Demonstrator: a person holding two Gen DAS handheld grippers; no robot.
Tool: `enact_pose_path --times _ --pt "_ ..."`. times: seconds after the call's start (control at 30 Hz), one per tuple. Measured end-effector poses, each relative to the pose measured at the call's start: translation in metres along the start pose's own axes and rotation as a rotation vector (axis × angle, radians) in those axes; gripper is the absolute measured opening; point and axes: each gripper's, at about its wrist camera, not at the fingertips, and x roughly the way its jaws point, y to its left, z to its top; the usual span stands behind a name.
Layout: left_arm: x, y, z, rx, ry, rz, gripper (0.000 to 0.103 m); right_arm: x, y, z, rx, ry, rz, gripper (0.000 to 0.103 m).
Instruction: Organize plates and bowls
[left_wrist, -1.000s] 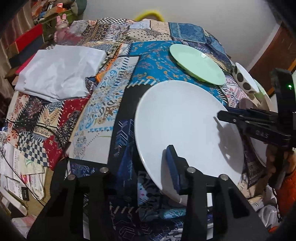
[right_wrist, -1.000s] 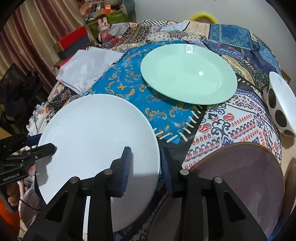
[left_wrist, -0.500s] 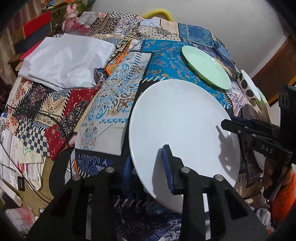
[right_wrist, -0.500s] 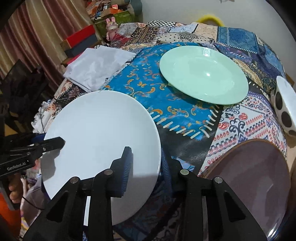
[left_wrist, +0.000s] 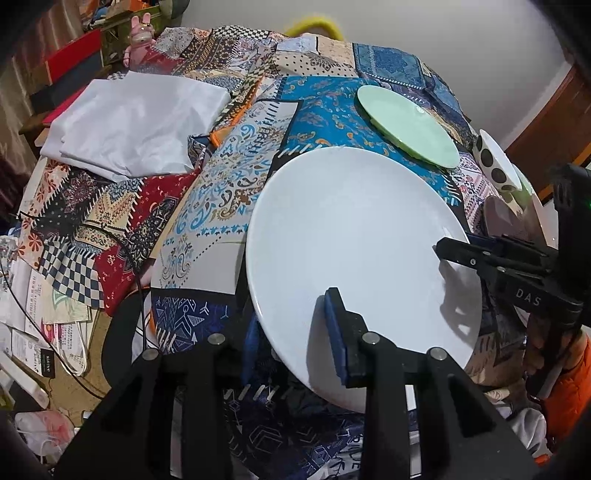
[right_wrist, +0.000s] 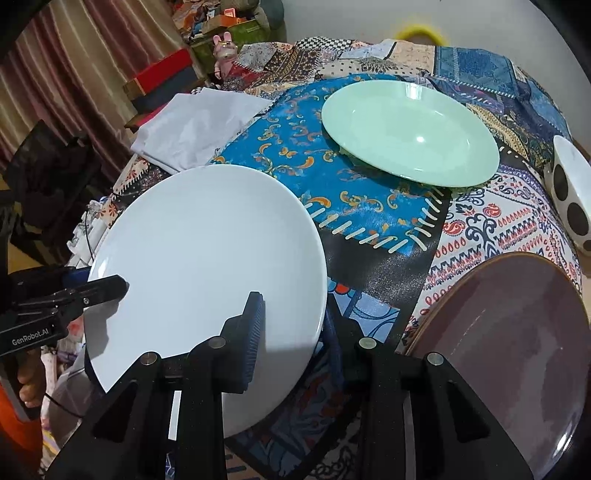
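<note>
A large white plate (left_wrist: 362, 251) hangs tilted above the patchwork cloth, held at opposite rims. My left gripper (left_wrist: 291, 339) is shut on its near-left rim, one blue pad (left_wrist: 336, 332) on top and the other finger under the plate. In the right wrist view, my right gripper (right_wrist: 293, 336) is shut on the white plate (right_wrist: 207, 251) at its right rim. Each gripper shows in the other's view, the right gripper (left_wrist: 465, 254) and the left gripper (right_wrist: 107, 288). Beyond lie a mint green plate (right_wrist: 406, 133), a dark-spotted white bowl (right_wrist: 569, 199) and a brown plate (right_wrist: 509, 339).
A folded white cloth (left_wrist: 133, 125) lies on the far left of the patchwork-covered table (left_wrist: 229, 177). Papers, a cable and bags (left_wrist: 44, 332) litter the floor to the left. Boxes and a pink toy rabbit (right_wrist: 225, 48) stand behind the table, next to a striped curtain.
The left jaws have narrowed onto the plate's rim. The white plate has come up off the cloth with both grippers, and the green plate now sits farther from its edge.
</note>
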Motion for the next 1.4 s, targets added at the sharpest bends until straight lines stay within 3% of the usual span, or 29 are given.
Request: enact_pose_path --times 0.47,0.9,1.4 --pt "-0.010 -0.025 0.012 0.036 -0.048 -0.002 0.033 -0.022 -0.014 -0.005 0.050 -0.070 -0.013 0.029" --pt "-0.030 -0.073 0.026 0.125 -0.117 -0.025 0.033 -0.065 -0.037 -0.017 0.111 -0.166 -0.049 0.029" --pt "-0.029 -0.138 0.028 0.220 -0.105 -0.084 0.033 -0.111 -0.076 -0.052 0.200 -0.236 -0.097 0.029"
